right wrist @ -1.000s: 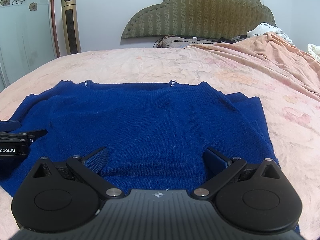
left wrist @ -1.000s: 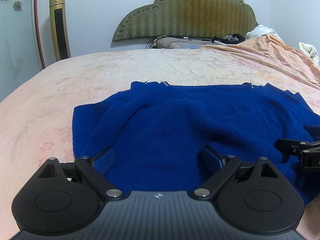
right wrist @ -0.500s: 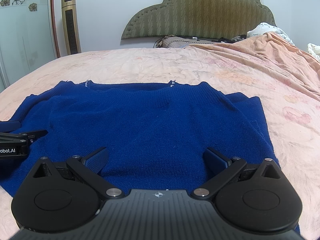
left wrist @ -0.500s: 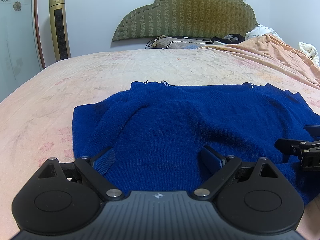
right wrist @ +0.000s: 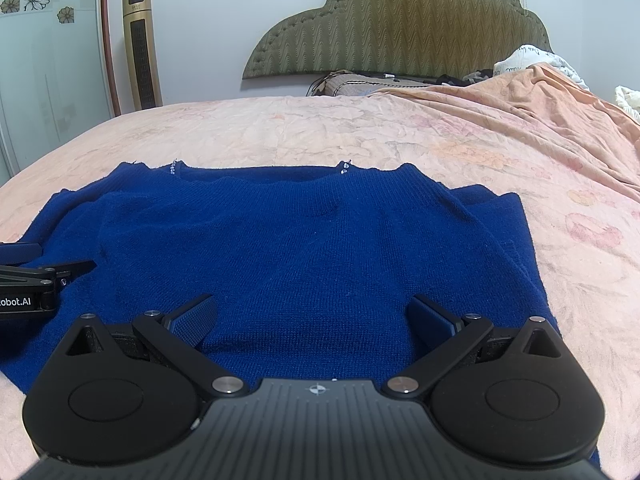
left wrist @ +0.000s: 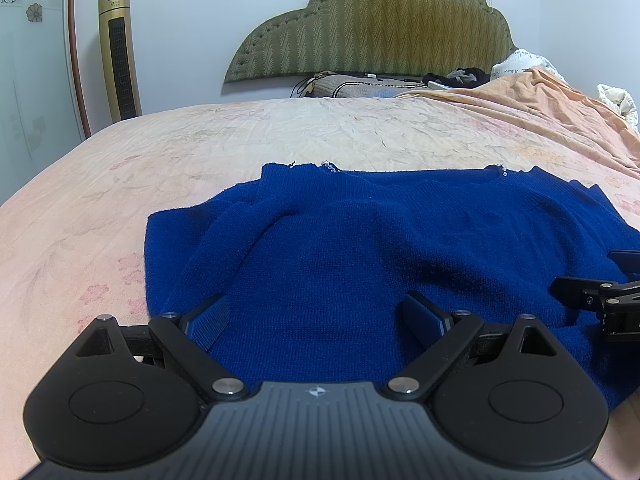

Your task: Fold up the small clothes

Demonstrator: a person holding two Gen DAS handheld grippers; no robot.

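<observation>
A dark blue knit sweater (left wrist: 360, 248) lies flat on the bed, neckline away from me, sleeves folded in at the sides; it also shows in the right wrist view (right wrist: 304, 240). My left gripper (left wrist: 316, 312) is open and empty, low over the sweater's near hem on its left half. My right gripper (right wrist: 312, 314) is open and empty over the near hem on its right half. The right gripper's fingers (left wrist: 580, 296) show at the right edge of the left wrist view; the left gripper's fingers (right wrist: 48, 274) show at the left edge of the right wrist view.
The bed has a peach floral sheet (left wrist: 280, 136). A bunched orange blanket (right wrist: 540, 96) lies at the far right. An olive headboard (left wrist: 372, 24), pillows and dark items are at the head. A gold tower fan (left wrist: 120, 48) stands by the wall at left.
</observation>
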